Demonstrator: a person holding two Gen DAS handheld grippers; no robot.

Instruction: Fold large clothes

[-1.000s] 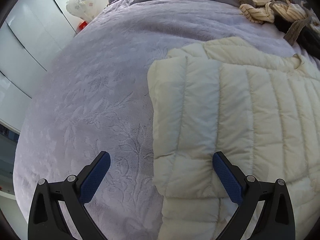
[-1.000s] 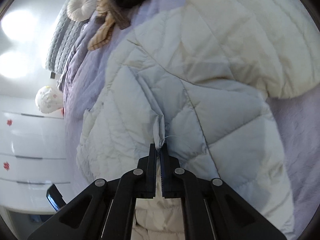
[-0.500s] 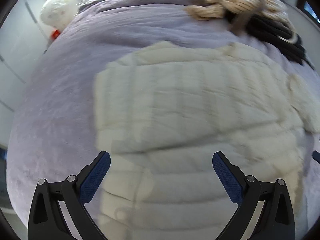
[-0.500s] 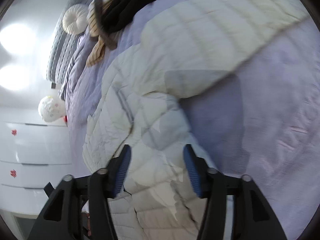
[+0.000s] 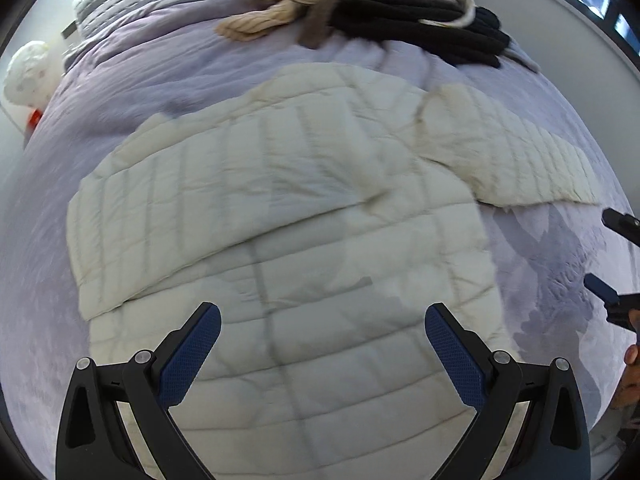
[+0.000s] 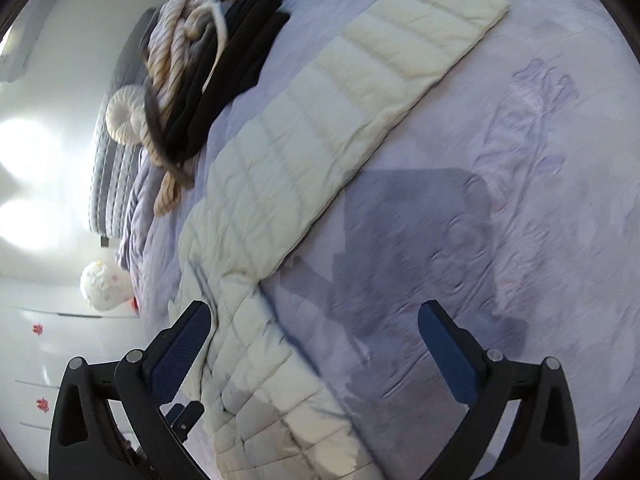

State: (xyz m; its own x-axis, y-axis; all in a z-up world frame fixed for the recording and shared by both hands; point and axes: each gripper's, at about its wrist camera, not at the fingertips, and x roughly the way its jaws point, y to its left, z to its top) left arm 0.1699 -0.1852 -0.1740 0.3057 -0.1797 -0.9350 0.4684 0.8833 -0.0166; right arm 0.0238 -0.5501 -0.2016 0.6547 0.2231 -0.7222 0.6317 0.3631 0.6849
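A cream quilted puffer jacket (image 5: 280,220) lies flat on a lilac bedspread (image 5: 160,80), one sleeve (image 5: 520,160) stretched out to the right. My left gripper (image 5: 323,316) hangs open above the jacket's body, with nothing between its pads. In the right wrist view the jacket (image 6: 256,200) runs up the left side and its sleeve (image 6: 400,60) reaches the far right. My right gripper (image 6: 315,312) hovers with its jaws opening wide, over the jacket's edge and the bare bedspread (image 6: 520,160), gripping nothing. It also shows at the right edge of the left wrist view (image 5: 606,252).
A pile of striped beige and black clothes (image 5: 360,4) (image 6: 224,60) lies at the far end of the bed. Nearby are a round cream cushion (image 6: 124,114) and grey pillows (image 6: 108,184). A white plush bundle (image 6: 104,286) and white wardrobe doors (image 6: 40,340) stand to the left. A hand (image 5: 630,376) holds the right gripper.
My right gripper has let go of the jacket fold it pinched, opened wide and swung right over the bedspread. My left gripper has moved from the jacket's left edge to above its middle.
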